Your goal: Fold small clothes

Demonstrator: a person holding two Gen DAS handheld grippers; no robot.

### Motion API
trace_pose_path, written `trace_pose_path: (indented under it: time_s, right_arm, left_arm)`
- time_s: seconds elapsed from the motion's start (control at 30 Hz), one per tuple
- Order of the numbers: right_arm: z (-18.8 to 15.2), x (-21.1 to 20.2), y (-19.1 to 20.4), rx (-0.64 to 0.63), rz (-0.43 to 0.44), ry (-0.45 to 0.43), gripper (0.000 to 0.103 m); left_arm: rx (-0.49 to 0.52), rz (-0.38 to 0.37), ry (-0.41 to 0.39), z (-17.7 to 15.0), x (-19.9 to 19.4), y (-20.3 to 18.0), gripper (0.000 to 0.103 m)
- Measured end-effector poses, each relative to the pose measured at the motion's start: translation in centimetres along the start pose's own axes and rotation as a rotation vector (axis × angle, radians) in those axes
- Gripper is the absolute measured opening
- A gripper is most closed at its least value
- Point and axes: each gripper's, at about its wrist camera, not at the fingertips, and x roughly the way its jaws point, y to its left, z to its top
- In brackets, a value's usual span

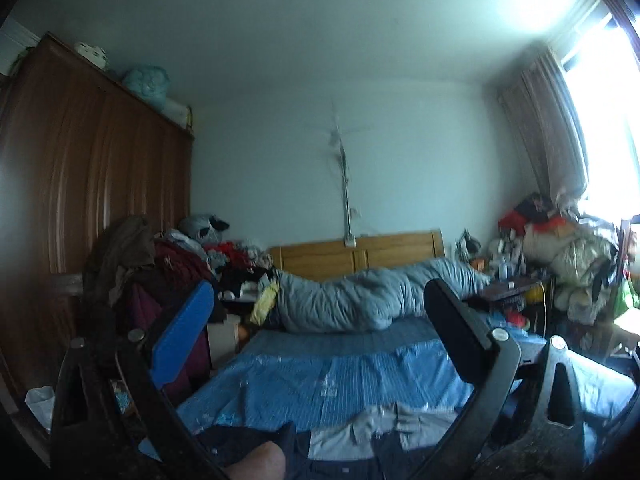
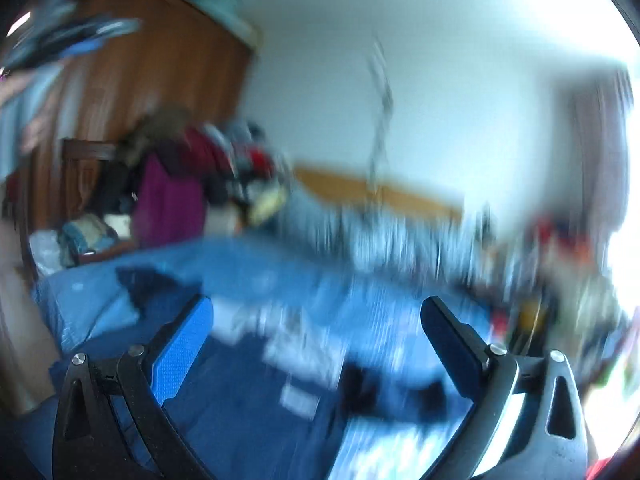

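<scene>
On the bed (image 1: 320, 380), under a blue striped cover, a rolled grey quilt (image 1: 360, 296) lies across the far end against the wooden headboard (image 1: 356, 252). At ten o'clock in the left wrist view a brown wardrobe (image 1: 92, 168) rises behind a chair heaped with clothes (image 1: 160, 264); at three o'clock more piled clutter (image 1: 568, 264) sits below the curtained window (image 1: 600, 100). The left gripper (image 1: 316, 320) is held level above the bed, its jaws spread wide with nothing between them. The small garment (image 1: 360, 436), dark blue with a pale grey part, lies flat at six o'clock, just beneath and between the fingers, cut off by the lower edge. A rounded bit of skin (image 1: 256, 462) shows at seven o'clock, touching the dark cloth. The right wrist view is heavily smeared by motion; the right gripper (image 2: 316, 340) is likewise wide open and empty, over dark blue cloth (image 2: 256, 412) at six o'clock whose outline cannot be made out. At ten o'clock there, a blurred gripper-like shape (image 2: 68, 44) is in the air.
</scene>
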Motion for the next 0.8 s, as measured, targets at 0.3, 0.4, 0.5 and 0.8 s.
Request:
trace_pose_path:
  time_s: [0.3, 0.4, 0.5, 0.8]
  right_arm:
    - [-16.6, 9.8, -23.3, 0.568, -0.136, 0.395, 0.103]
    - [-20.5, 14.0, -32.2, 0.753, -0.184, 0.451, 0.096]
    - [-23.7, 17.5, -39.9, 0.89, -0.198, 0.475, 0.089]
    - [-26.4, 24.5, -48.7, 1.04, -0.19, 0.486, 0.076]
  left_arm:
    - [-0.034, -0.186, 0.441, -13.0, 6.9, -5.0, 0.103]
    - [-0.091, -0.201, 0.455, -13.5, 7.8, -5.4, 0.103]
    - [-0.106, -0.196, 0.462, -15.1, 9.5, -7.0, 0.103]
    - [-0.095, -0.186, 0.495, -17.4, 12.6, -9.1, 0.103]
